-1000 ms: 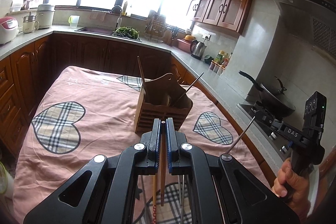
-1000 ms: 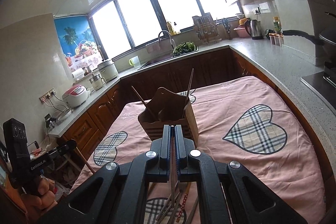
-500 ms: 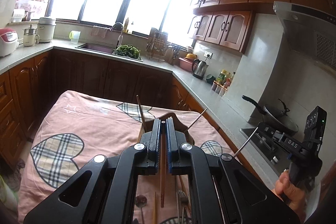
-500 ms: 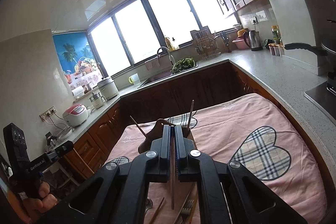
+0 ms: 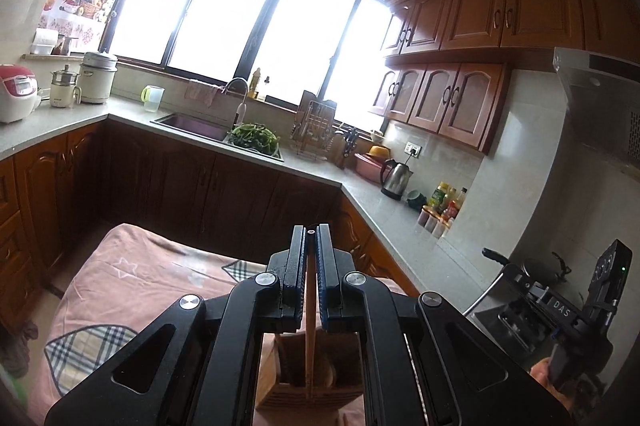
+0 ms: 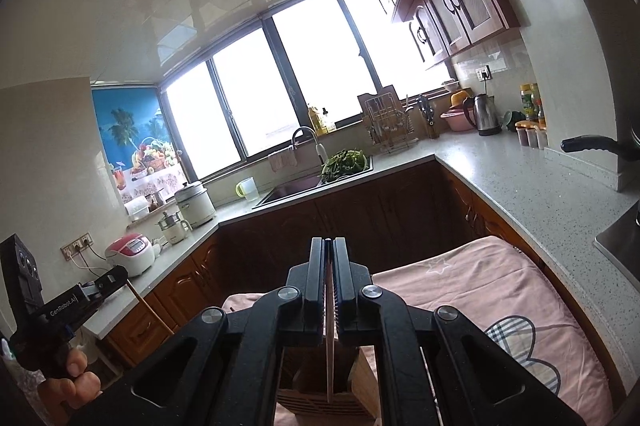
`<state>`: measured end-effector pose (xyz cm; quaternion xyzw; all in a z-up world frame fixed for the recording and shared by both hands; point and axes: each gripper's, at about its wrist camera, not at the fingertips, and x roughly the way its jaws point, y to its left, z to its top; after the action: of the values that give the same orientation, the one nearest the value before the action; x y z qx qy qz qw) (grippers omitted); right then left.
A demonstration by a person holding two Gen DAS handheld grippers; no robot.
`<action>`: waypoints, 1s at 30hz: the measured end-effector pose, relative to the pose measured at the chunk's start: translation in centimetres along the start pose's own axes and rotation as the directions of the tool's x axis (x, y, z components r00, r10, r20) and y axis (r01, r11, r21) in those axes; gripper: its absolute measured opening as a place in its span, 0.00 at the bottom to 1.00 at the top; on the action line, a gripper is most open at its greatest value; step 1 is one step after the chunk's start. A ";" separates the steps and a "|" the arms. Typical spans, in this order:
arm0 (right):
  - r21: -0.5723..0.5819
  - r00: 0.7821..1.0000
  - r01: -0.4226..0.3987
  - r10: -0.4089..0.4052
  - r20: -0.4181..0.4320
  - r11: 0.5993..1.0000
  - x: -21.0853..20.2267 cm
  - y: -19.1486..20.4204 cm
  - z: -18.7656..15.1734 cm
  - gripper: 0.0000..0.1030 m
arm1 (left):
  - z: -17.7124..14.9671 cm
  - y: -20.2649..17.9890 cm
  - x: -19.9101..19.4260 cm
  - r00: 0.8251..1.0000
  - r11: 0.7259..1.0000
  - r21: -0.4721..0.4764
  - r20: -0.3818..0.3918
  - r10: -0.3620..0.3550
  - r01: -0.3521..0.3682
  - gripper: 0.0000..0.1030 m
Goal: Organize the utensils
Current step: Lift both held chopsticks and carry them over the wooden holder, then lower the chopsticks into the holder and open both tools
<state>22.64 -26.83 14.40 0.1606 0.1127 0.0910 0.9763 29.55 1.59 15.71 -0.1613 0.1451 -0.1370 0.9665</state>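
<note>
Pinching thin wooden chopstick point(image 5: 309, 330), left jaws; right jaws pinching slim metal utensil point(image 6: 329, 346).

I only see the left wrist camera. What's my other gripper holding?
Observer: The right gripper is shut on a thin stick that hangs down over the wooden holder.
Operator: Does my stick look straight from over there?
Observer: No. In the right wrist view, the brown chopstick slants down and sideways from the left gripper.
Operator: Is there a heart on that side too?
Observer: Yes, a plaid heart shows on the pink cloth, right of the holder.
</note>
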 end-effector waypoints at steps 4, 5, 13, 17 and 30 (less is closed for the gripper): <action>-0.011 1.000 0.019 -0.019 -0.004 1.000 2.4 -0.3 -0.5 0.03 | -0.4 1.1 2.6 1.000 0.999 -0.032 0.002 0.031 -0.031 0.04; -0.011 1.000 0.024 -0.024 -0.009 1.000 2.9 -0.5 -0.9 0.03 | -0.7 1.4 3.3 0.999 0.998 -0.040 -0.003 0.042 -0.042 0.04; 0.011 0.996 0.056 -0.055 -0.075 0.998 6.9 -2.7 -5.1 0.03 | -5.6 3.7 7.9 0.993 0.992 -0.095 -0.090 0.080 -0.088 0.04; 0.030 0.991 0.058 -0.053 -0.122 0.998 8.4 -3.2 -6.8 0.04 | -7.5 3.8 9.2 0.988 0.992 -0.087 -0.134 0.082 -0.094 0.04; 0.026 0.984 0.057 -0.052 -0.169 0.998 9.4 -3.2 -7.6 0.04 | -8.6 3.5 10.7 0.980 0.994 -0.063 -0.182 0.079 -0.092 0.05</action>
<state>30.23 -25.59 4.56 0.1643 0.2005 0.0758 0.9628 37.32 -0.87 4.13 -0.1760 0.2431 -0.1042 0.9482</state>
